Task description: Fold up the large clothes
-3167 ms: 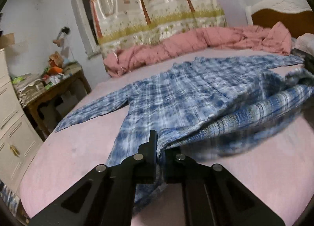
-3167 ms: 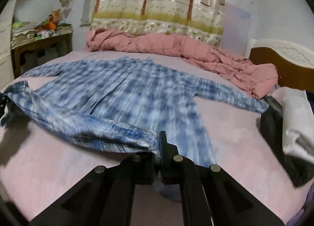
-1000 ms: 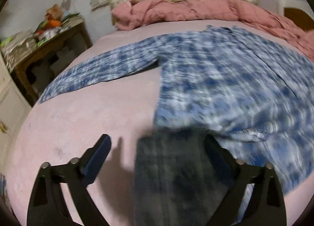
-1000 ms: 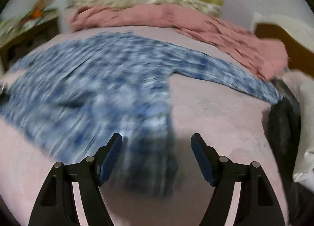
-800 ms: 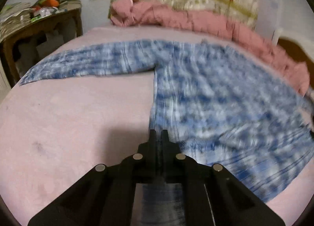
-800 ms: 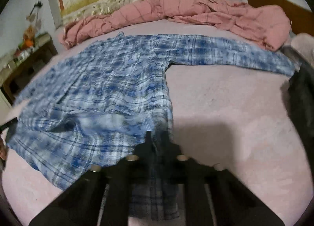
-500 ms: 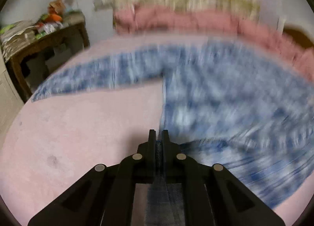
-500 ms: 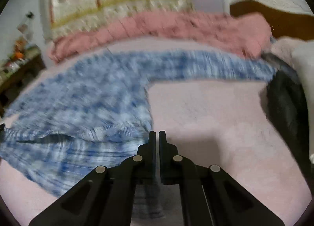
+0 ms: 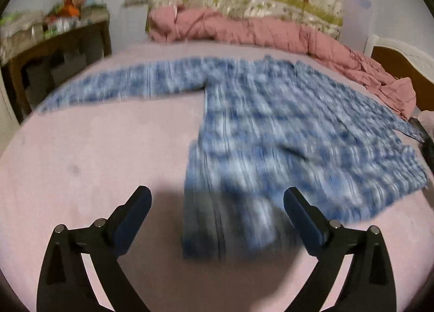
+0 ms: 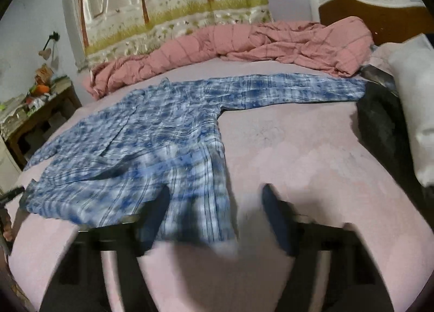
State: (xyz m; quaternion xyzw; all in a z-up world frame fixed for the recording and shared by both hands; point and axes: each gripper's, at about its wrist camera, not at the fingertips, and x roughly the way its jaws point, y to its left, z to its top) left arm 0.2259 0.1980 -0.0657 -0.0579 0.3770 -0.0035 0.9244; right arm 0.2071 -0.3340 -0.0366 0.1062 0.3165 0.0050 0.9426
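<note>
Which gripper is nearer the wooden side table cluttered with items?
Left. The left gripper hangs open over the blue plaid shirt's hem on the wooden side table's side; the right gripper, open too, is at the hem's far corner.

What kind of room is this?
Most likely a bedroom: a bed with a headboard, a pink quilt bunched at its far edge, and a curtain behind. A blue shirt lies spread on the bed.
</note>
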